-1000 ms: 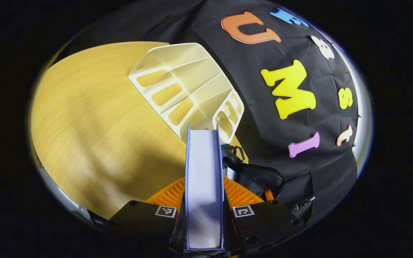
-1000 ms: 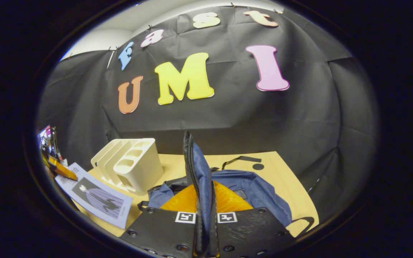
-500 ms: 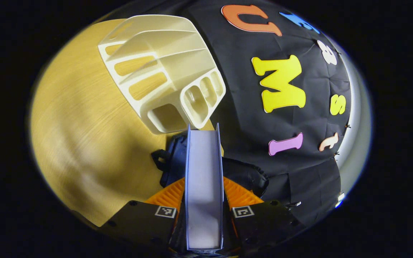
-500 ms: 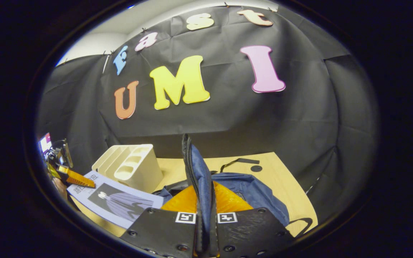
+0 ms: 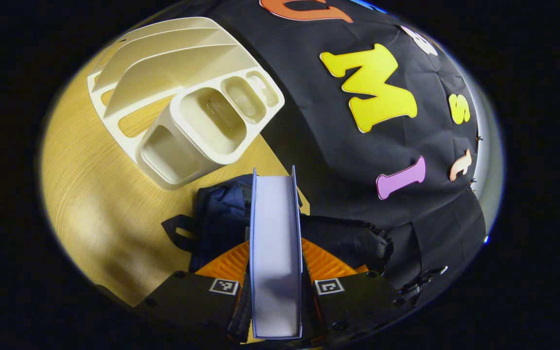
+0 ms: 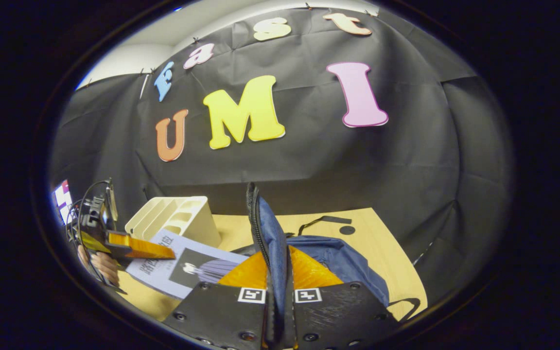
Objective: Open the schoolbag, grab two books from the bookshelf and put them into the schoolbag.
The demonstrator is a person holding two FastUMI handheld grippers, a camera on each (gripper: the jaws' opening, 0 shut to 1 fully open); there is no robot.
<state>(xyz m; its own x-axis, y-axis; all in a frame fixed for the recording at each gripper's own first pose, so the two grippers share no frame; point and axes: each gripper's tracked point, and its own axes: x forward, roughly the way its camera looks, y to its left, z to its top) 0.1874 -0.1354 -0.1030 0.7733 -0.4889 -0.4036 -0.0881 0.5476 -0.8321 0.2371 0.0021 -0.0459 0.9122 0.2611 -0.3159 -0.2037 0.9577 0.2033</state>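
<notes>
Closer now: left gripper (image 5: 276, 272) clamps book (image 5: 276, 253), carried over schoolbag (image 5: 221, 214) past bookshelf (image 5: 187, 102). Right gripper (image 6: 280, 311) pinches bag flap (image 6: 270, 233) up. Lower book edge-first into opening, flap held high.

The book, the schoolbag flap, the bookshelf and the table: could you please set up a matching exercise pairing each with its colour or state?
Things:
1. book
2. schoolbag flap
3. bookshelf
4. table

States:
A. cream plastic, its slots empty
B. held up, pinched in the right tool
C. light wood surface
D. clamped on edge in the left tool

Pairs: 1-D, 2-B, 3-A, 4-C
</notes>
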